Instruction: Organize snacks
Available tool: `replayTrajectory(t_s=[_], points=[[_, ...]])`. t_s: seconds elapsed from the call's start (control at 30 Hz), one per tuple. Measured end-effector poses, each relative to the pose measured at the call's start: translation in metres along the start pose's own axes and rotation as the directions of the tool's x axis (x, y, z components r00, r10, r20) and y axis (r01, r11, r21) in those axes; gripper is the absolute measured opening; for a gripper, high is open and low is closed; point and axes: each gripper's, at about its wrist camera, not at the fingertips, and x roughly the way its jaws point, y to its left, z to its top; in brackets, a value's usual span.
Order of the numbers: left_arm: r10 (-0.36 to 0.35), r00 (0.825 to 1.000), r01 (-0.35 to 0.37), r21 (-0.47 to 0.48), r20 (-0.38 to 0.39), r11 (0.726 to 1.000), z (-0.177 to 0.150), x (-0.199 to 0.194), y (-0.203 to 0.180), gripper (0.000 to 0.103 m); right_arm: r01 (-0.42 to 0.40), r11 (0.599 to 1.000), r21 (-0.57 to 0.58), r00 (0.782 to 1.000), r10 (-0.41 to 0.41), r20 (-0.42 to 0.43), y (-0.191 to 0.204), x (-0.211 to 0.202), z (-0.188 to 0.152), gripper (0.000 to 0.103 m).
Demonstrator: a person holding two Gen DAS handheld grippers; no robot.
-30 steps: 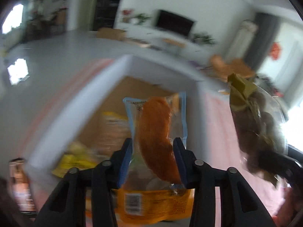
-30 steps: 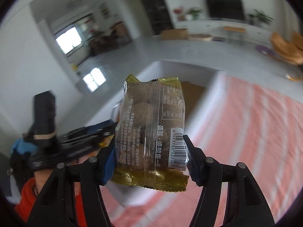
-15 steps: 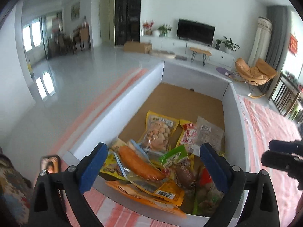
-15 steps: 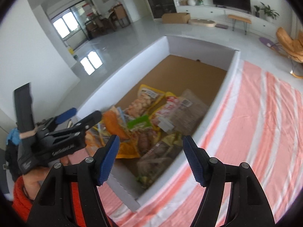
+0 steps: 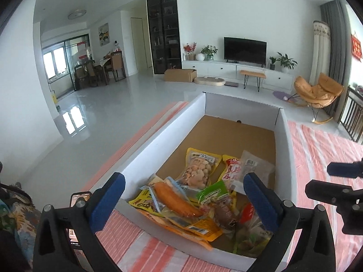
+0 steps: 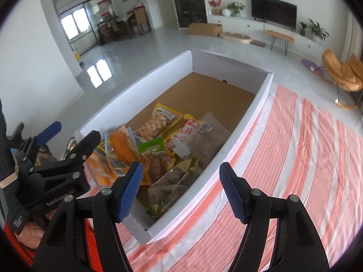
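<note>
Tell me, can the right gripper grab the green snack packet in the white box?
Probably yes. The right gripper is open and empty, the white box has no lid, and the green snack packet lies on top of the pile.

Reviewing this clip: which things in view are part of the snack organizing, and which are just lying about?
Part of the job:
- white box
- orange sausage pack
- yellow nut pack
- green packet
- brown ball-snack pack
- left gripper, opening, empty
- right gripper, empty

Lying about:
- phone
- striped cloth

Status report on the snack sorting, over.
Left gripper opening, empty. Right gripper open, empty. Snack packets piled in the white box. Nothing in the way.
</note>
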Motion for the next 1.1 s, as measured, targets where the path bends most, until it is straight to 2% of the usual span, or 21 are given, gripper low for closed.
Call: replayTrajectory(t_s=[0.17, 0.57, 0.83, 0.93, 1.1], points=[[0.000, 0.999, 0.001, 0.022, -0.049, 1.000, -0.006, 0.008, -0.002, 0.103, 0.025, 0.999, -0.046, 1.000, -0.024, 0.002, 0.008, 0.004, -0.002, 0.074], [0.042, 0.999, -0.040, 0.052, -0.036, 0.998, -0.010, 0.010, 0.007, 0.103, 0.046, 0.998, -0.047, 0.999, -0.046, -0.014, 0.010, 0.015, -0.003, 0.073], [-0.031, 0.995, 0.034, 0.027, -0.091, 0.999, -0.002, 0.008, 0.013, 0.103, 0.055, 0.996, -0.063, 0.998, -0.056, -0.005, 0.018, 0.013, 0.003, 0.074], [-0.021, 0.997, 0.024, 0.037, -0.072, 0.999, 0.001, 0.003, 0.014, 0.103, 0.062, 0.996, -0.070, 0.998, -0.061, 0.006, 0.021, 0.010, 0.005, 0.074], [-0.029, 0.996, 0.030, 0.012, -0.083, 0.999, 0.005, -0.001, 0.018, 0.103, 0.066, 0.995, -0.070, 0.998, -0.065, 0.011, 0.021, 0.009, 0.006, 0.074]])
